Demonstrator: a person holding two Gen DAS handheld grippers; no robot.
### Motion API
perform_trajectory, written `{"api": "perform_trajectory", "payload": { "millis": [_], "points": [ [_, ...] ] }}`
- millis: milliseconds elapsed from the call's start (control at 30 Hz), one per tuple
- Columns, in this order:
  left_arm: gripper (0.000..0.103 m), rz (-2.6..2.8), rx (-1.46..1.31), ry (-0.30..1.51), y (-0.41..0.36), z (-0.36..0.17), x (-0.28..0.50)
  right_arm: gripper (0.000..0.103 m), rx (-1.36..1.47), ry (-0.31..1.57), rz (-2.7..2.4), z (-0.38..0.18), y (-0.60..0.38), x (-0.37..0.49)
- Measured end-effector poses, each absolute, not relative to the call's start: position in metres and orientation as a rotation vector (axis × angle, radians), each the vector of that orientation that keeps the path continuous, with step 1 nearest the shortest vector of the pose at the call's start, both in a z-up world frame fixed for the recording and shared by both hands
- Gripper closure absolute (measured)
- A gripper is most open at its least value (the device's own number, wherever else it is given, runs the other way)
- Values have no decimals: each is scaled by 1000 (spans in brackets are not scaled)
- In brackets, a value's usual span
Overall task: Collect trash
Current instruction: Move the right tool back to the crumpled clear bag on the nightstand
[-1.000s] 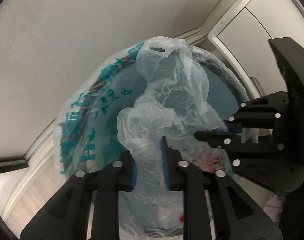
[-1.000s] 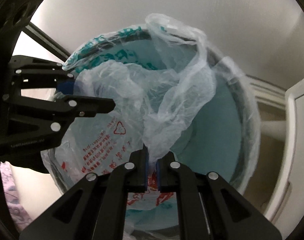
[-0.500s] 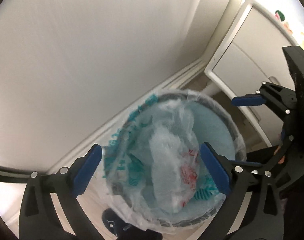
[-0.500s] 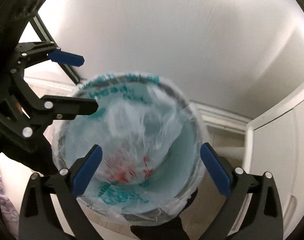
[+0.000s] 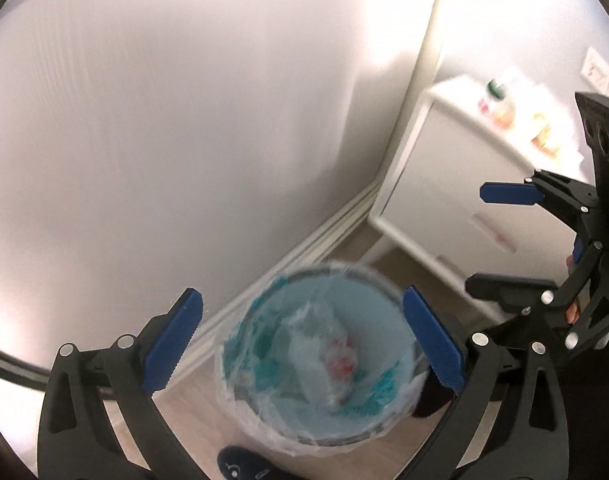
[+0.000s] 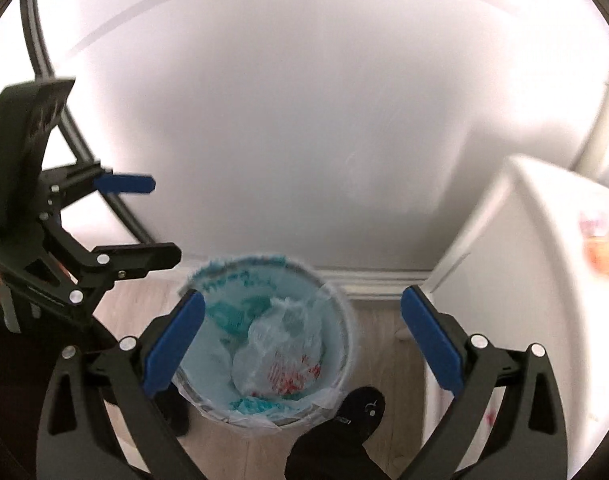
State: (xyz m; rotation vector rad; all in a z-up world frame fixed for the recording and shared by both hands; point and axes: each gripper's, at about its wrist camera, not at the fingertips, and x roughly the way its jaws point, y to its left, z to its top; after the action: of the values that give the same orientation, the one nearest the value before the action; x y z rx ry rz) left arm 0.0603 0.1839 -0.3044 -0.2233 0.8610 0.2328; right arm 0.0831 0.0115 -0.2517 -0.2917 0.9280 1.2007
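Note:
A round trash bin (image 5: 368,284) lined with a teal-printed clear bag stands on the floor by the wall; it also shows in the right wrist view (image 6: 336,292). A crumpled clear plastic bag with red print (image 5: 324,360) lies inside it, seen too in the right wrist view (image 6: 280,356). My left gripper (image 5: 304,344) is open and empty, high above the bin. My right gripper (image 6: 302,344) is open and empty, also above the bin. Each gripper shows in the other's view, the right one (image 5: 504,236) and the left one (image 6: 136,220).
A white wall (image 5: 184,120) rises behind the bin with a baseboard (image 6: 376,280). A white cabinet (image 5: 464,208) stands to the right with blurred items on top. The person's dark slippers (image 6: 344,428) are on the wood floor beside the bin.
Both grippers were shut on the clear bag a second ago. They opened, the bag dropped into the bin, and both grippers rose away from it.

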Motion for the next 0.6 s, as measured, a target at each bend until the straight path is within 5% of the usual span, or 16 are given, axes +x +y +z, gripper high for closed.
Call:
{"api": "perform_trajectory", "payload": {
  "millis": [600],
  "points": [
    [6, -124, -137, 659, 73, -176, 129, 7, -96, 803, 865, -157, -194, 155]
  ]
}}
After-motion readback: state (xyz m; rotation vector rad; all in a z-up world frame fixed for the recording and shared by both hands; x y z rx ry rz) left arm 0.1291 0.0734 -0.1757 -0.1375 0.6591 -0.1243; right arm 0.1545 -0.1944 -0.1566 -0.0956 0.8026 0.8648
